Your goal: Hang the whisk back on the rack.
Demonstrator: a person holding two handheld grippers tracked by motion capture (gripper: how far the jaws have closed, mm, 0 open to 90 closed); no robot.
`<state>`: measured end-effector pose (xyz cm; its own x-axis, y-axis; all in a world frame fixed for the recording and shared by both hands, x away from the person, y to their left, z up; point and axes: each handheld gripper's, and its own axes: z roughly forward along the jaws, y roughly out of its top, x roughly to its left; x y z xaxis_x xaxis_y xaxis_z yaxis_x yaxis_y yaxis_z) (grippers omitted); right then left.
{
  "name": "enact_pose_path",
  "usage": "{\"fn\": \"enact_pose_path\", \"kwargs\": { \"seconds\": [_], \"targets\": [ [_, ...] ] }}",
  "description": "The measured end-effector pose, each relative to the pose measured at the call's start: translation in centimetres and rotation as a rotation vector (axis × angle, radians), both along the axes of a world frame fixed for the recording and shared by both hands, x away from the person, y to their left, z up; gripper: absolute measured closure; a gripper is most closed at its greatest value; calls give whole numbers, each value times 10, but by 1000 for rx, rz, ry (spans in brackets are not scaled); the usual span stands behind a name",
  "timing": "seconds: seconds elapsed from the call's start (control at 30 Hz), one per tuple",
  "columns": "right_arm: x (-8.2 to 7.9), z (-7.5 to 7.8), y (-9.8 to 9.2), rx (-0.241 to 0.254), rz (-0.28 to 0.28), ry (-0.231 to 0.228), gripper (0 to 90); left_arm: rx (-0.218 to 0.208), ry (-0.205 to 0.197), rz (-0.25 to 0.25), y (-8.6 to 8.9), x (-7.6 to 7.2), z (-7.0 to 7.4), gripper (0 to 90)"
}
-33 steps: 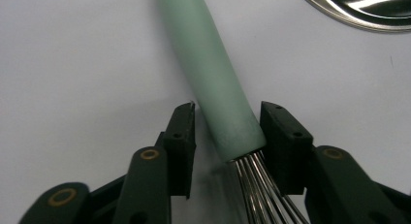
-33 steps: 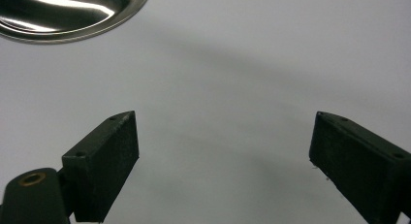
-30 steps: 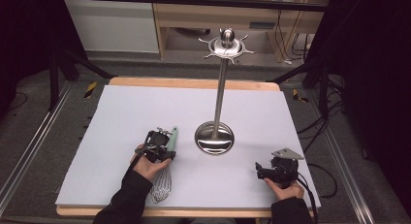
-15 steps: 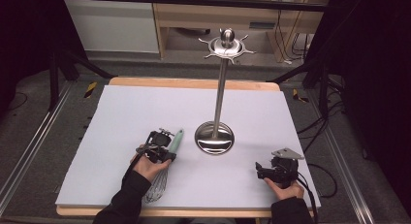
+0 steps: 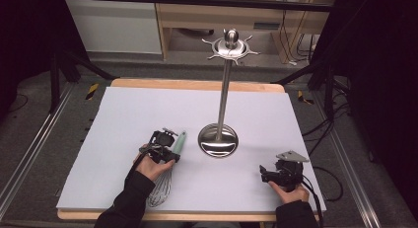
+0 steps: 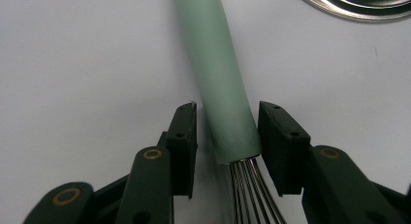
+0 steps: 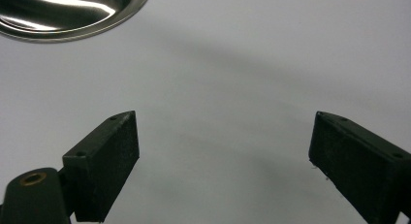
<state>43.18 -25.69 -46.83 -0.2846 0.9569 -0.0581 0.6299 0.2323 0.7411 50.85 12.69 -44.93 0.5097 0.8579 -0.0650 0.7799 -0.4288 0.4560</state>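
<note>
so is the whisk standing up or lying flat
Lying flat: the whisk rests on the white table cover, its green handle between the left gripper's jaws.

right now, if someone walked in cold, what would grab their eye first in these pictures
The tall shiny steel stand with a round base and a spiked crown of hooks rises from the middle of the white-covered table. Near the front left, the left hand-held gripper straddles the mint-green handle of a wire whisk, its jaws not quite closed on it. The right hand-held gripper sits wide open over bare table at the front right.
</note>
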Motion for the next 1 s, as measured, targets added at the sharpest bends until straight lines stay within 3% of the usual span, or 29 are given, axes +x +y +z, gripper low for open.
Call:
{"fn": "enact_pose_path", "kwargs": {
  "seconds": [0.4,0.57,0.8,0.83,1.0],
  "targets": [
    [1,0,0,-1,3,3,110,3,22,42,-2,2,-2,651],
    [0,0,0,0,2,3,110,-18,19,40,0,2,-1,659],
    [0,0,0,-1,2,2,110,-69,-6,24,2,-6,10,684],
    [0,0,0,0,2,1,110,-67,-31,20,1,-10,14,688],
    [0,1,-1,1,3,1,110,-80,-48,9,3,-14,19,690]
  ]
}}
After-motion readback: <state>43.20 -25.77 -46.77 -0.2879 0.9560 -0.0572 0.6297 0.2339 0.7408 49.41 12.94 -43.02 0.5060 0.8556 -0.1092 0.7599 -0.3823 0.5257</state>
